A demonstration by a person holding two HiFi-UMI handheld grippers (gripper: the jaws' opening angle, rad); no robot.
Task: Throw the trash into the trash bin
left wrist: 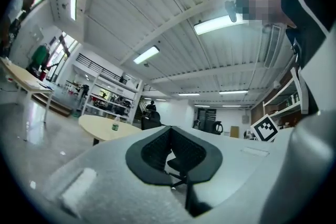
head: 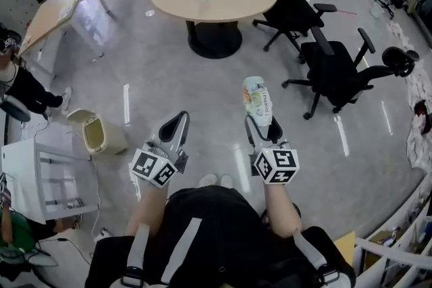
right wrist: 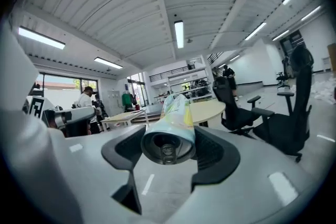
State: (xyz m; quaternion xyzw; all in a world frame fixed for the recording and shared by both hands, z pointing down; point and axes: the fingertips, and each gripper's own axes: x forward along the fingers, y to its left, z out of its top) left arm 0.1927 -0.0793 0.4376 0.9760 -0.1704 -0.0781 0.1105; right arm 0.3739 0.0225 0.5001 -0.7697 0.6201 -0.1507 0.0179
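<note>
**Fig. 1. Can carried in the right claw, with the trash bin well off to the lower left.**
The right claw (right wrist: pixel 169 150) is spread wide and pinches the can (right wrist: pixel 177 108) by its bottom end only, one pad on each side. The rest of the can sticks out past the jaws toward the upper middle of the head view. The left claw (left wrist: pixel 169 131) is pressed together at the tips and holds nothing. The trash bin (head: pixel 115 140) stands open on the floor at the lower left, beyond the left claw and well apart from the can. Likely faults: with so little of the can held, a swing toward the bin could make it pivot or slip out. A release made too early, or off to one side, could send it against the bin's rim or lid and onto the floor.
</note>
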